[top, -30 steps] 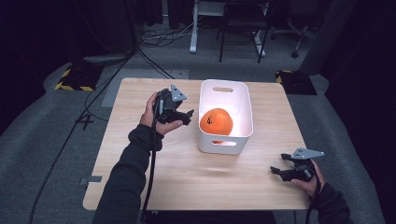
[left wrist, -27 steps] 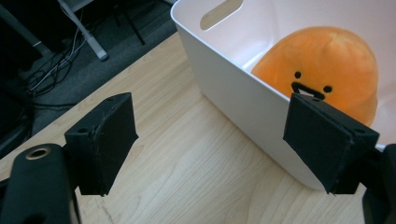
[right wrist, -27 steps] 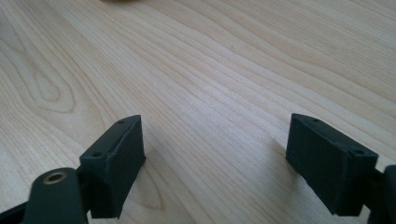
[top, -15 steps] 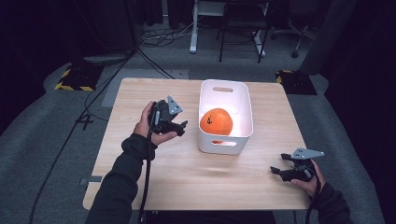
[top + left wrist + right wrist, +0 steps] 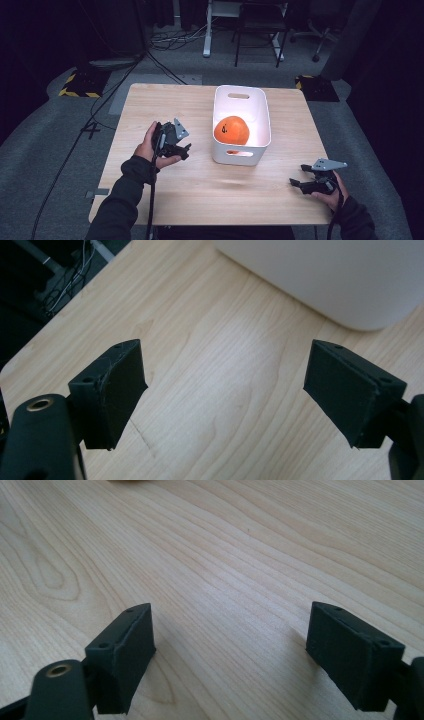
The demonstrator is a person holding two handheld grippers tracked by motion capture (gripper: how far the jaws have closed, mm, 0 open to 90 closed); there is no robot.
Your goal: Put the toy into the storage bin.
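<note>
So there's a light wooden surface (image 5: 200,190) with a white plastic bin (image 5: 242,102) sitting a bit right of the middle, closer to the far edge than the near one. It has handle cutouts on its short ends. Inside it there's an orange ball (image 5: 231,130) with a small dark mark on it, lying toward the near end of the bin.

The left tongs (image 5: 183,149) are held over the surface just left of the bin, around its near left corner, pointing toward it but not touching. Their jaws stand wide apart with nothing between them. In the left gripper view you can see bare wood grain between the two black pads (image 5: 117,390), and the rounded white corner of the bin (image 5: 345,285) is up ahead.

The right tongs (image 5: 298,175) are way over by the near right corner of the surface, well apart from the bin, sitting low and pointing left across the wood. Jaws are spread wide there too, and nothing's in them. The right gripper view has plain wood between the pads (image 5: 125,655). The grey three-cornered plate sits on top of each one, with cables trailing back along the person's dark sleeves.
</note>
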